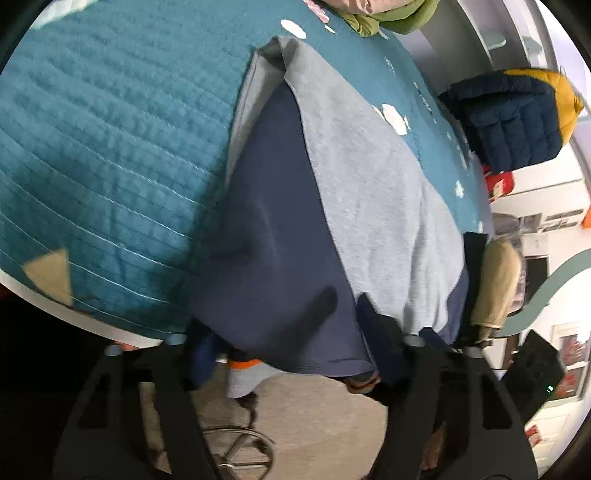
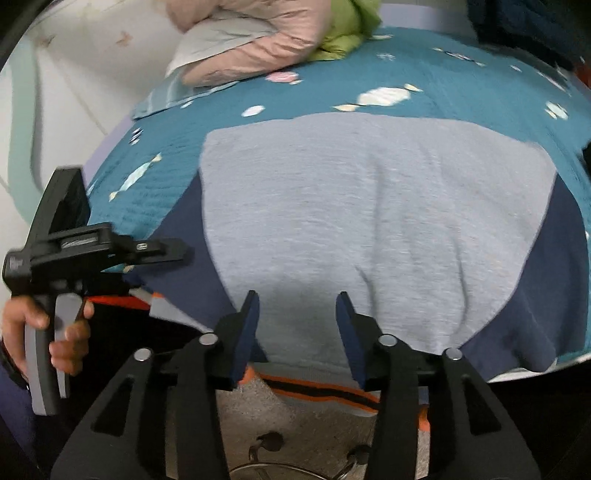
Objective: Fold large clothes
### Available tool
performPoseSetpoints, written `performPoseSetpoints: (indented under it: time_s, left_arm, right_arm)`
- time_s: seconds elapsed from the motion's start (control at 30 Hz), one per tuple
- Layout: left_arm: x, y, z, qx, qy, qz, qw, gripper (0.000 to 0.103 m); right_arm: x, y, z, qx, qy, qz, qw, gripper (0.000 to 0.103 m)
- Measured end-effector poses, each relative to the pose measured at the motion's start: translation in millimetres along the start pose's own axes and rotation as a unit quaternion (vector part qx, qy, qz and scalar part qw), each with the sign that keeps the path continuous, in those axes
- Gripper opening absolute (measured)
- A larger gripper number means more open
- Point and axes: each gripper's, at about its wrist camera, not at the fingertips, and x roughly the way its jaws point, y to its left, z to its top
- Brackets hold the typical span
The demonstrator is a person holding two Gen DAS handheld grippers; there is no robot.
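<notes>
A grey sweatshirt with navy sleeves [image 2: 369,221] lies flat on the teal quilted bedspread [image 2: 480,88], its hem with orange and black stripes [image 2: 325,391] hanging over the near edge. My right gripper [image 2: 297,332] is open, jaws apart just above the grey hem, holding nothing. My left gripper [image 1: 284,343] is open at the garment's navy sleeve [image 1: 273,236]; the cloth edge drapes between the fingers, not clamped. The left gripper also shows in the right wrist view [image 2: 159,249], at the sleeve's left edge.
A pink jacket [image 2: 258,40] and a green garment [image 2: 347,33] lie at the bed's far end. A navy and yellow puffer jacket [image 1: 517,118] sits beyond the bed. A stool's metal base [image 1: 236,446] stands on the floor below the bed edge.
</notes>
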Motion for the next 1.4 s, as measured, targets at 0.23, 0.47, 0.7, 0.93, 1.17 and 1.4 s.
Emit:
performPoseSetpoints:
  time_s: [0.23, 0.47, 0.7, 0.93, 1.17, 1.4]
  left_arm:
    - [-17.0, -17.6, -0.7, 0.018, -0.022, -0.005, 0.9996, 0.027]
    - [-28.3, -41.6, 6.9, 0.035, -0.02, -0.04, 0.9984, 0.026]
    - [-24.2, -55.4, 14.3, 0.041, -0.01, -0.047, 0.998, 0.026]
    - [-23.1, -58.2, 17.7, 0.045, -0.005, -0.046, 0.9979, 0.024]
    - [-47.7, -88.6, 27.7, 0.069, -0.034, -0.092, 0.9928, 0.041]
    - [-88.6, -137.2, 36.2, 0.109, -0.148, -0.045, 0.9819, 0.071]
  right_arm:
    - [2.8, 31.7, -9.6, -0.059, -0.013, 0.027, 0.998, 0.058]
    - [6.8, 64.5, -11.8, -0.12, -0.043, 0.037, 0.991, 0.07]
    - [32.7, 75.2, 0.2, -0.143, -0.057, 0.008, 0.988, 0.071]
    - [51.8, 84.5, 21.5, -0.16, -0.065, 0.008, 0.985, 0.016]
    - [32.2, 55.9, 39.3, -0.071, -0.064, 0.018, 0.995, 0.008]
    - [-33.2, -25.7, 55.4, 0.1, -0.114, 0.063, 0.987, 0.008]
